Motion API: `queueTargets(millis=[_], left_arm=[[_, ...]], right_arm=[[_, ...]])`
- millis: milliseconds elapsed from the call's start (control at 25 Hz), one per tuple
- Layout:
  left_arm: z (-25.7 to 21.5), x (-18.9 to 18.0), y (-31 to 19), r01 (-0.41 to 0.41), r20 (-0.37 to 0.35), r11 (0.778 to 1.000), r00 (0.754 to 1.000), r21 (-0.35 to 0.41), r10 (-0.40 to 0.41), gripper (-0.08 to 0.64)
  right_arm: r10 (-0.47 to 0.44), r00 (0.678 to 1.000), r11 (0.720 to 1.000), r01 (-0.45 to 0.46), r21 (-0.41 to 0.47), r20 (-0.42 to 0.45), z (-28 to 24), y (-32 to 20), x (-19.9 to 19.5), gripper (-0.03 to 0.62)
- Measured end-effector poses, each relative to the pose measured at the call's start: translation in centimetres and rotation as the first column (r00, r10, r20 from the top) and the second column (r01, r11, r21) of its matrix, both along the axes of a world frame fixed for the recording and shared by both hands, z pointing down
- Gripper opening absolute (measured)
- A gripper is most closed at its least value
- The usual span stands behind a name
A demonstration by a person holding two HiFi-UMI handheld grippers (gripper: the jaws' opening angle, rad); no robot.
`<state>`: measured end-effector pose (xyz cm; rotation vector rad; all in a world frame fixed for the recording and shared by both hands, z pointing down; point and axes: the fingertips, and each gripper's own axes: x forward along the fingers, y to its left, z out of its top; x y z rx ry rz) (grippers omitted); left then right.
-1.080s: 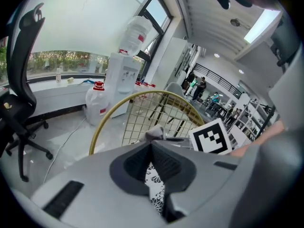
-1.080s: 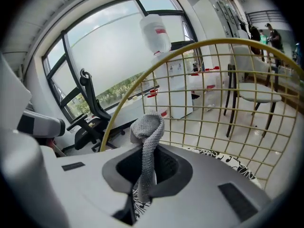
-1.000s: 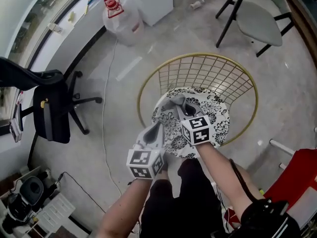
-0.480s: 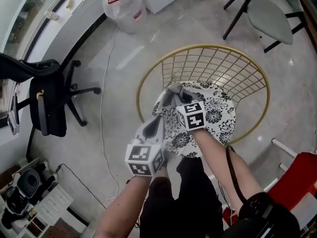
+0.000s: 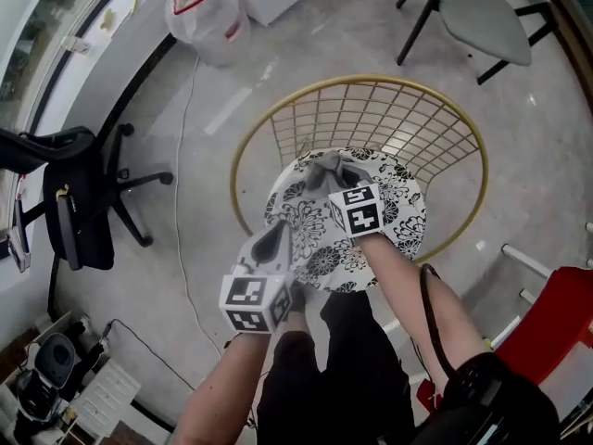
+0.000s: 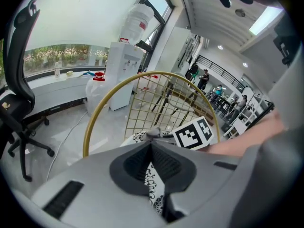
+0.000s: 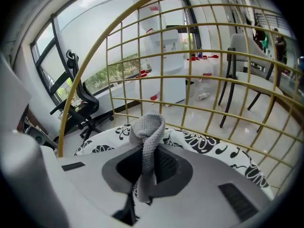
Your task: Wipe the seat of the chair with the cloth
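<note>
The right gripper grips the grey cloth at the back of the wire chair's floral seat. The left gripper, closed on nothing, hangs near the seat's front. Wiping seems under way, but nothing shows which parts are done.

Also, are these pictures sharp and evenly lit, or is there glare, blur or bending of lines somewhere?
Head view: sharp, even daylight, one bright glare patch on the floor seen through the wire back. Left gripper view: strong fisheye, dark corners, overexposed ceiling light. Right gripper view: fisheye again, the window frame bows, yet the cloth is sharp.
</note>
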<state>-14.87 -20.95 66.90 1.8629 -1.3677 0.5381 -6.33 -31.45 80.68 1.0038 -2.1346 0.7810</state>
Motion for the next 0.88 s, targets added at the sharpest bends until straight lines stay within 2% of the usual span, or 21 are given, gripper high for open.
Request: queueTargets(millis=[240, 480, 680, 880], left_arm=[[0.4, 2.2, -0.4, -0.036, -0.016, 0.999, 0.999, -0.017, 0.036, 0.008], [0.5, 4.2, -0.6, -0.056, -0.043, 0.998, 0.998, -0.039, 0.054, 0.008], [0.4, 6.0, -0.8, -0.108, -0.033, 0.994, 0.994, -0.034, 0.107, 0.008], [-0.3, 8.2, -1.3, -0.146, -0.054, 0.989, 0.988, -0.019, 0.145, 0.008]], right_arm=[[0.073, 0.995, 0.997, -0.074, -0.007, -0.072, 0.6, -0.5, 5.9, 0.029], [0.153, 0.983, 0.987, -0.157, -0.031, -0.105, 0.9, 0.0, 10.7, 0.029], [0.229, 0.961, 0.971, -0.237, -0.038, -0.154, 0.7, 0.6, 15.1, 0.029], [0.298, 0.933, 0.951, -0.308, -0.020, -0.202, -0.2, 1.1, 19.0, 0.029]])
